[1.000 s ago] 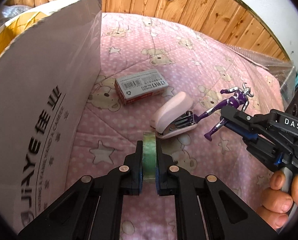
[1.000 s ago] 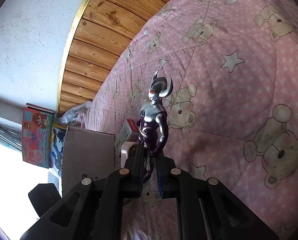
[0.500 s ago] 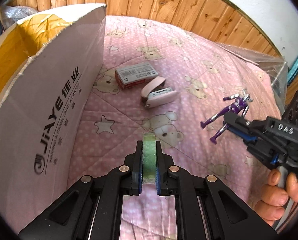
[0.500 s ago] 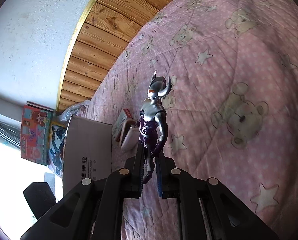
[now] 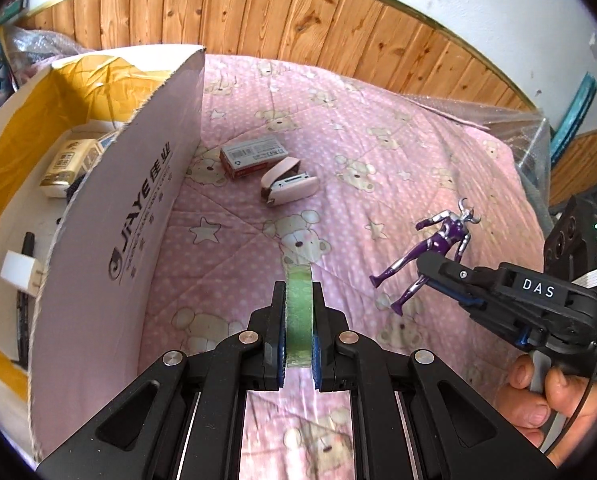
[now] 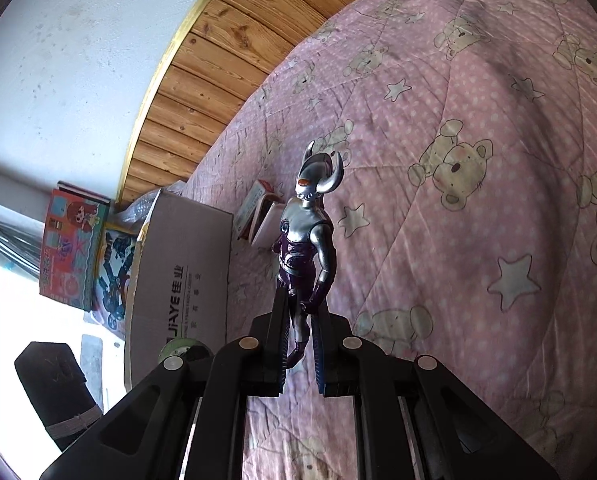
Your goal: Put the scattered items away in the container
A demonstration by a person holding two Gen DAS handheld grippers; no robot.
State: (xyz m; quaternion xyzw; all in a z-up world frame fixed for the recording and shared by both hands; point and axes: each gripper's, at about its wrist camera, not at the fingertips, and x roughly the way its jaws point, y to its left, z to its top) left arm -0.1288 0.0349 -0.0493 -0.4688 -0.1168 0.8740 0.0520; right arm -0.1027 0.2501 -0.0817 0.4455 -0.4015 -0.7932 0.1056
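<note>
here the left claw (image 5: 298,322) is clamped on a roll of green tape (image 5: 298,312), held edge-on between its two black fingers above the pink bear-and-star bedspread (image 5: 378,128). to its left stands the cardboard box (image 5: 138,216), its near wall printed with a round logo, "jiaye" in latin letters and chinese characters (the smaller line beneath is too fine to read). inside the box lie a cream-coloured packet (image 5: 64,164) with a printed code on it, a white block (image 5: 18,274) and a thin black pen-like thing (image 5: 27,246).

on the bed beyond the tape, just right of the box wall, a grey and red staple box (image 5: 254,156) carries a recycling mark and small print that cannot be made out; a pink stapler (image 5: 288,186) lies just beside it.

the right claw (image 6: 300,340) grips a purple and silver horned toy figure (image 6: 308,240) by the legs, the figure standing up out of the fingers and off the bed. in the left view the right claw's body shows "das" in white letters, with the person's hand (image 5: 546,396) wrapped around its handle.
</note>
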